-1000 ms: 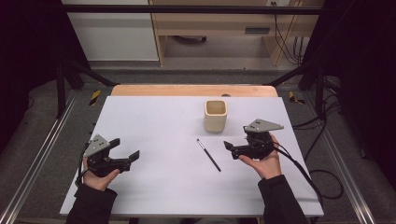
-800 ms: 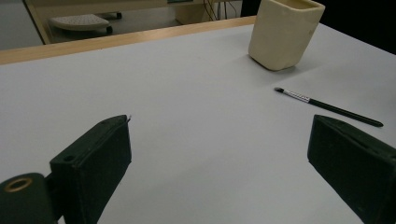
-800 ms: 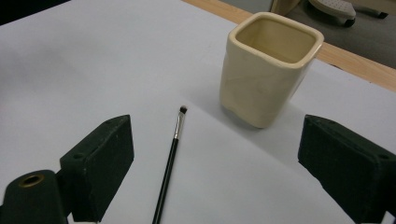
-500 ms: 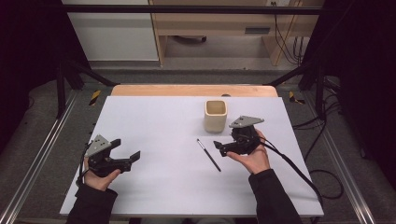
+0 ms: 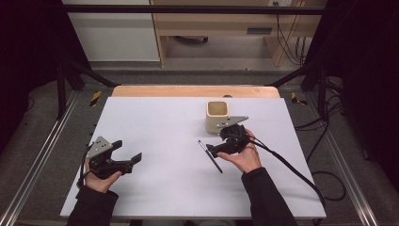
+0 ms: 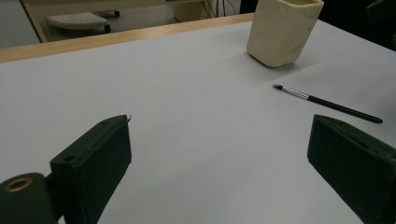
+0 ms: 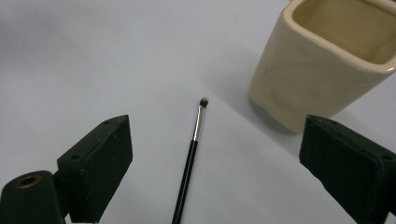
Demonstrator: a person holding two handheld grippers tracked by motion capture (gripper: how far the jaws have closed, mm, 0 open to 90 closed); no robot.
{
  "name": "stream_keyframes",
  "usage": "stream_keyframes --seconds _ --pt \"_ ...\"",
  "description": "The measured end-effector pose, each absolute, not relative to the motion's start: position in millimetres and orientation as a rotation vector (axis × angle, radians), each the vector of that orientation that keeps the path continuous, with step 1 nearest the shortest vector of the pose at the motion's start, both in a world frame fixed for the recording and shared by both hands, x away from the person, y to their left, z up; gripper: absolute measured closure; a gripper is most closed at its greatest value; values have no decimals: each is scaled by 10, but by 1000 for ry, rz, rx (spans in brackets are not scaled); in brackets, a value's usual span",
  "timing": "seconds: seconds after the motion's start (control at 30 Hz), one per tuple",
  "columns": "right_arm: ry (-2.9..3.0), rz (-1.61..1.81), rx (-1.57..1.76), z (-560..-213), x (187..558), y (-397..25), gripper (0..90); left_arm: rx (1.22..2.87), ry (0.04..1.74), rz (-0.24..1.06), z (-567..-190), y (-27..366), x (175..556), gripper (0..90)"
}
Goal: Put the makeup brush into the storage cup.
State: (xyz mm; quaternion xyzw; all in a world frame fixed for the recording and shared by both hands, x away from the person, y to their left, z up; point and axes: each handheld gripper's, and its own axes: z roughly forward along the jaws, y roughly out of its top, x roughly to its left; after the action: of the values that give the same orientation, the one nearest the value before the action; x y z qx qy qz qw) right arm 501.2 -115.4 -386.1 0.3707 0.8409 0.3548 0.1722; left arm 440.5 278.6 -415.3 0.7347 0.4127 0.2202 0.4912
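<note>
Moved leftward, right gripper hangs over brush on white table.

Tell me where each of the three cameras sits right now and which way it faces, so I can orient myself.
High view: above the person's side, facing forward and down on the table; both forearms, left gripper, right gripper.
Left gripper view: rides the left gripper, low over the table, facing brush and cup; jaws apart.
Right gripper view: rides the right gripper, looking down on the brush between its spread jaws.
All share brush and cup.
</note>
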Motion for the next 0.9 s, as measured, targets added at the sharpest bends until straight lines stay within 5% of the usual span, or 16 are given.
stream_keyframes --seconds 0.9 --pt "2550 829 1062 -4064 5244 -820 138 1806 995 525 -4179 2757 4418 59"
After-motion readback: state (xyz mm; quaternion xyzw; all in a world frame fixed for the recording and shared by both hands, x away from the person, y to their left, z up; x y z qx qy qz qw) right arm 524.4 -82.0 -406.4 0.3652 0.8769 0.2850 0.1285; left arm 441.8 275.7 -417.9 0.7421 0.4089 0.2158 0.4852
